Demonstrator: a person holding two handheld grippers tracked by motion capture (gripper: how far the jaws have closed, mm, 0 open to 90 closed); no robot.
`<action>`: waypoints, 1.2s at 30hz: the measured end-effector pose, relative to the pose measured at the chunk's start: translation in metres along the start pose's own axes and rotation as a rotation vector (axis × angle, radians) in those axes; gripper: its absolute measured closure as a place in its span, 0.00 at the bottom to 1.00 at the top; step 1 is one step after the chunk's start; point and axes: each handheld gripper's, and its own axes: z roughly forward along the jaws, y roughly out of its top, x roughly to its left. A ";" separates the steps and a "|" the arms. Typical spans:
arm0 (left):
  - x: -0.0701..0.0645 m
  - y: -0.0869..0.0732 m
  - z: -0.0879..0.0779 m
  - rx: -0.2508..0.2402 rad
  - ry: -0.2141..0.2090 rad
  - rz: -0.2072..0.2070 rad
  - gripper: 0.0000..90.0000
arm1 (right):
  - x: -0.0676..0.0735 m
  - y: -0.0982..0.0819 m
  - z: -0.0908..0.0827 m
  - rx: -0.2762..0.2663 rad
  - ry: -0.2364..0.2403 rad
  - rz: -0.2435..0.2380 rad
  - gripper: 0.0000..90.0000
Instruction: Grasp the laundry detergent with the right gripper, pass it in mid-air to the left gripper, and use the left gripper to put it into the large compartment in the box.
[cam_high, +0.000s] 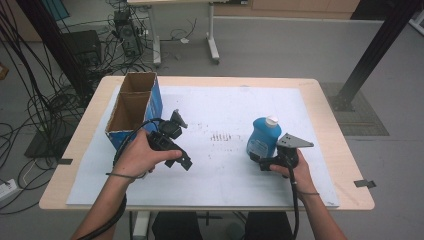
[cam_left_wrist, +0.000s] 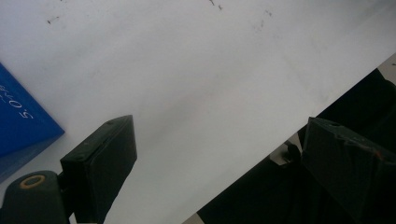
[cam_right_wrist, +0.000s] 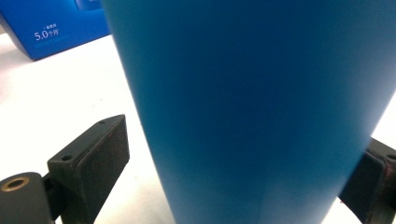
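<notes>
Bottle (cam_high: 263, 136) stands between the right claw's (cam_high: 258, 161) parted jaws; box (cam_right_wrist: 51, 28) reads "5.0".

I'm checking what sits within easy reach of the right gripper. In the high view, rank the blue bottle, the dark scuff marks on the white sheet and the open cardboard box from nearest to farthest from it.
1. Blue bottle: right at the right gripper, between its jaws.
2. Dark scuff marks: mid-sheet, to the bottle's left.
3. Cardboard box: far left of the table, beyond the left gripper.
</notes>
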 end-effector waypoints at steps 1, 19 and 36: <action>0.000 0.000 0.000 -0.001 0.001 -0.002 0.12 | 0.000 0.000 0.000 0.001 0.000 -0.002 0.08; 0.001 -0.001 0.001 -0.002 -0.002 -0.005 0.12 | 0.001 0.000 0.002 -0.018 -0.004 -0.011 0.23; 0.000 -0.001 0.002 0.000 -0.006 -0.001 0.12 | -0.001 0.000 0.001 -0.028 -0.012 -0.018 0.36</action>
